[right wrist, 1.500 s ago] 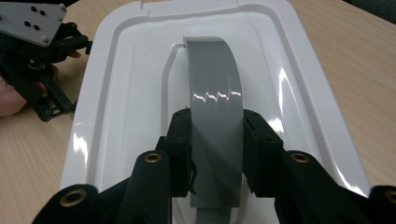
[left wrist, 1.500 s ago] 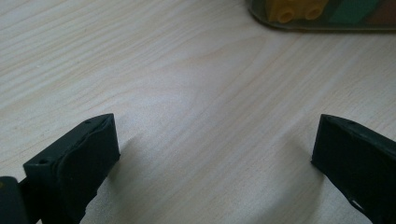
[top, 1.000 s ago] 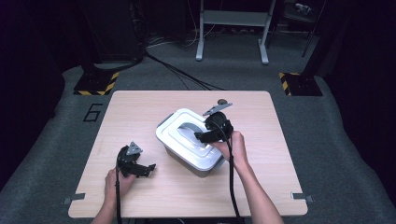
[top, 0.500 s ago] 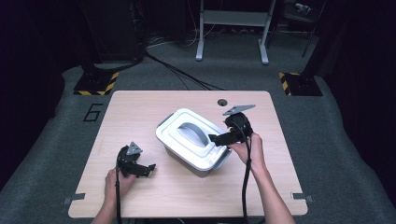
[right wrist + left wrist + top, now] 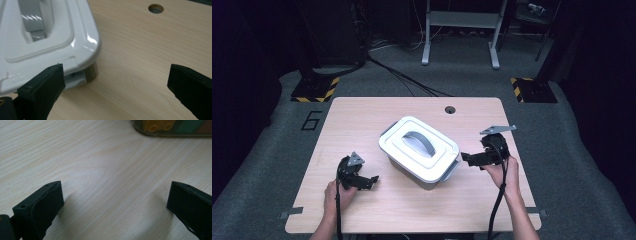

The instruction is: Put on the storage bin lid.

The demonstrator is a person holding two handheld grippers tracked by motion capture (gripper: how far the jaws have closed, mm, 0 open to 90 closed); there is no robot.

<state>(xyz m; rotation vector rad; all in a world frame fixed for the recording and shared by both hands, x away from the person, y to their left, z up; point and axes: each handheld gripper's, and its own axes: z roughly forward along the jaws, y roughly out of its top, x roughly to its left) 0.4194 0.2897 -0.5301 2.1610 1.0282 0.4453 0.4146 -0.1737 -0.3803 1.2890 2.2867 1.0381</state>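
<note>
Each bare-forearmed hand carries matte black plastic tongs: the left tongs (image 5: 371,180) and the right tongs (image 5: 466,158). Both have two blocky, flat-faced jaws with small screw holes, a grey three-cornered plate on top, and a black cable trailing back along the forearm.

Box (image 5: 419,150) mid-table (image 5: 362,115) (lid on), between left gripper (image 5: 371,181) and right gripper (image 5: 465,159).

The counter (image 5: 362,125) is pale wood-grain, smooth and matt. The storage box's lid (image 5: 45,45) is glossy white plastic with a smooth grey handle (image 5: 418,141). Each tool's pads (image 5: 42,205) look like matt black rubbery plastic.
</note>
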